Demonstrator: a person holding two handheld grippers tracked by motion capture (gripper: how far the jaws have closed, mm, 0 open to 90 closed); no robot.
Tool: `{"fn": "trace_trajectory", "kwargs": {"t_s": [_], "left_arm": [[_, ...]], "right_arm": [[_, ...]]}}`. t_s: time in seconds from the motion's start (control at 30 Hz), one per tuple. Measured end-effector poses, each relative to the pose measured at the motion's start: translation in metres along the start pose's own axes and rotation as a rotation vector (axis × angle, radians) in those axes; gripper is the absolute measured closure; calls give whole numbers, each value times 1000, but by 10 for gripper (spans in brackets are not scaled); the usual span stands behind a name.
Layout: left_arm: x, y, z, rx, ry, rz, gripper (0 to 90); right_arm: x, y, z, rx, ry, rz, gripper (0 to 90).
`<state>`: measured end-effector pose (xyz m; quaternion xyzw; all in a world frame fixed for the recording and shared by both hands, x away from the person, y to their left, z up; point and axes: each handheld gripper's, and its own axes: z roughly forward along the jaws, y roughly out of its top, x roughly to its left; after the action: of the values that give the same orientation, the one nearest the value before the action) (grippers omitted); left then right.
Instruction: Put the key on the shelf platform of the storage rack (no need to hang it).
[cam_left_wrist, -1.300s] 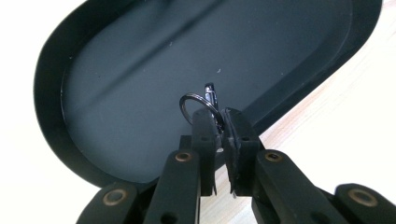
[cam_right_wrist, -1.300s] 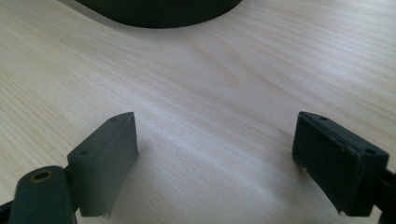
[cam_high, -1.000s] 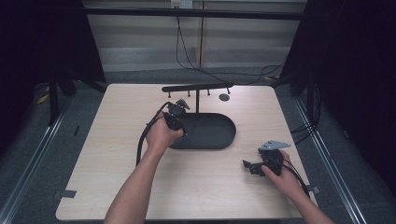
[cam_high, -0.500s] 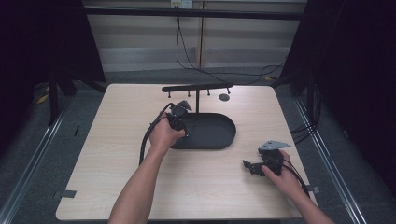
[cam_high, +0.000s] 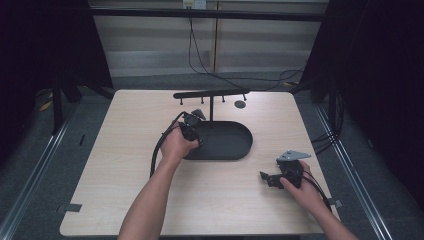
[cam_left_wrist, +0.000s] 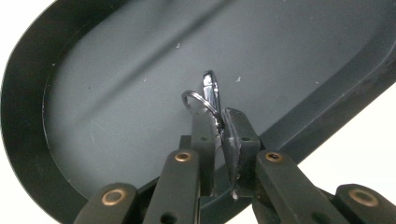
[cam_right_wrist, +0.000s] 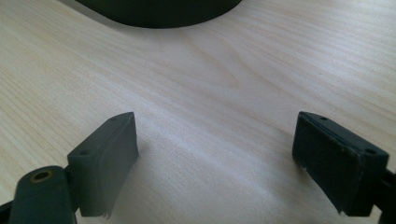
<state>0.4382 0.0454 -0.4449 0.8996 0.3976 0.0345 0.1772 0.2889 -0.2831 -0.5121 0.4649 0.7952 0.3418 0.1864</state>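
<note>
Keyring (cam_left_wrist: 201, 100) w/ a small metal clip (cam_left_wrist: 211, 91) is sitting pinched in the left gripper (cam_left_wrist: 219, 123), fingers (cam_left_wrist: 240, 140) clenched tight on it, just above the floor of the black oval tray (cam_left_wrist: 116, 70). From the high view the left gripper (cam_high: 190, 127) is hanging over the tray's (cam_high: 235, 150) left end, hand wrapped round it, cable trailing off toward the person.

Progress, as I'm reading it: pickup is done, ring is secured, but it's not hung or placed anywhere yet. Can't tell if the ring is touching the tray floor or sitting slightly clear of it. Behind the tray a black rack (cam_high: 210, 93) w/ short pegs under its bar is standing on a post; pegs are looking bare. Likely next leg is carrying the ring up to one of those pegs, so most of the job is prob. still ahead: lift, line up, hook on, let go.

Right gripper (cam_high: 272, 179) is resting low near the table's (cam_high: 125, 190) front right, well apart from the tray. Its fingers (cam_right_wrist: 105, 158) are spread wide, released, nothing between them, just bare wood below. Looks to be idling, not helping w/ anything atm.
</note>
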Motion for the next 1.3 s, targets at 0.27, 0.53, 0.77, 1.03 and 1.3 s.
{"fn": "trace_trajectory", "kwargs": {"t_s": [0.27,0.53,0.77,1.03,1.3], "left_arm": [[1,1,2,-9,-5,-9,868],[2,-1,3,-5,-3,-6,854],[4,-5,3,-5,4,-11,834],[5,-7,-4,-21,-3,-2,781],[9,-12,-12,-35,15,-5,697]], "right_arm": [[0,0,0,1,0,-3,138],[0,0,0,0,0,-1,138],[0,0,0,1,0,-3,138],[0,0,0,1,0,-2,138],[0,0,0,1,0,-2,138]]}}
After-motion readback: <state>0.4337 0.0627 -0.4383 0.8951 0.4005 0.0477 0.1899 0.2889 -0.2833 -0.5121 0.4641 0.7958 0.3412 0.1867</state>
